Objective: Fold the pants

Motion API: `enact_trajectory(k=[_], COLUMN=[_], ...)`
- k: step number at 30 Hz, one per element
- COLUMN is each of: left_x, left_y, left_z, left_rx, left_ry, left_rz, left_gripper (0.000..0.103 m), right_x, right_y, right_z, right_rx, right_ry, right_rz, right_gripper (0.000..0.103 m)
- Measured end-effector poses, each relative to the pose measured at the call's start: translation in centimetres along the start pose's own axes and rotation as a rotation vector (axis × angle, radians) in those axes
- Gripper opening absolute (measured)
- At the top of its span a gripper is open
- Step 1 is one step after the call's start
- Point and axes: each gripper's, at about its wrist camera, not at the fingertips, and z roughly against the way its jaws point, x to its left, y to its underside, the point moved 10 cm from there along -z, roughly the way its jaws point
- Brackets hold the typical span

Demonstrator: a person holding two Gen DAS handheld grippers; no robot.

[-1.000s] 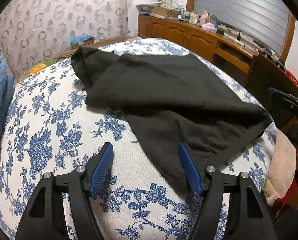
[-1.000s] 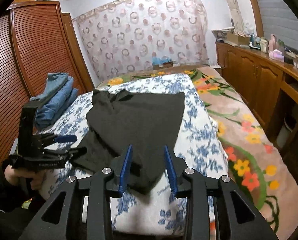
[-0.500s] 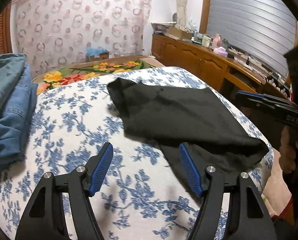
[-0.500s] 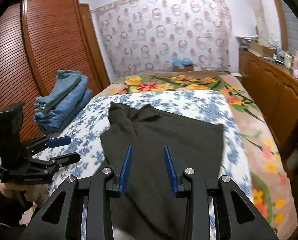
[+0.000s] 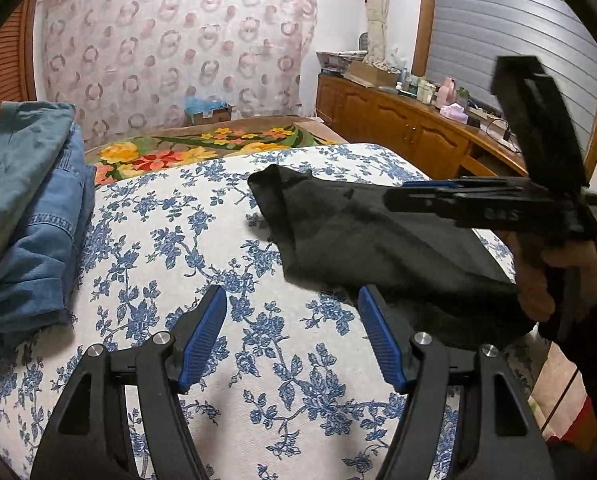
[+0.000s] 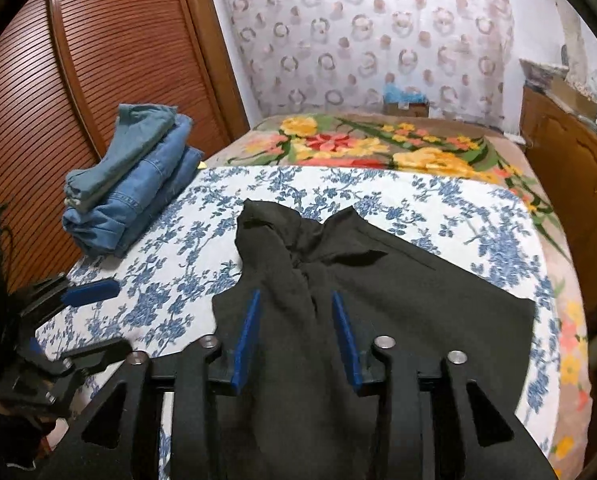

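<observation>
While black pants (image 6: 338, 280) lie flat, right gripper (image 6: 296, 336) opens empty — left gripper (image 5: 292, 336) spread.

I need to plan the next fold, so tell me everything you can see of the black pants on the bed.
The black pants are of soft, matte, knit-looking fabric and lie loosely folded on the blue-flowered white bedspread, not yet neat. Two pointed corners stick up at the far end with wrinkles bunched between them, and a slit like a pocket opening shows nearby. The near part drapes toward the bed's edge. The right tongs, their jaws opening, hover over the cloth without pinching it; the left tongs are open beside it.
</observation>
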Motion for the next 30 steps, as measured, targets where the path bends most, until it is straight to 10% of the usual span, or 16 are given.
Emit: enact_trajectory(k=[14, 23, 30], left_x=[0.2, -0.2, -0.5], left_y=[0.9, 1.4, 1.6], left_z=[-0.7, -1.0, -1.0], left_rx=[0.02, 0.03, 0.034], left_ry=[0.002, 0.009, 0.011], left_rz=[0.009, 0.01, 0.003], left_gripper=[0.069, 0.069, 0.069], right_x=[1.1, 1.2, 0.7], right_y=[-0.5, -0.6, -0.9], right_z=[-5.0, -3.4, -1.7], right_rx=[0.099, 0.055, -0.004], right_ry=[-0.049, -0.104, -0.052], right_rz=[0.001, -0.024, -0.007], right_gripper=[0.042, 0.007, 0.007])
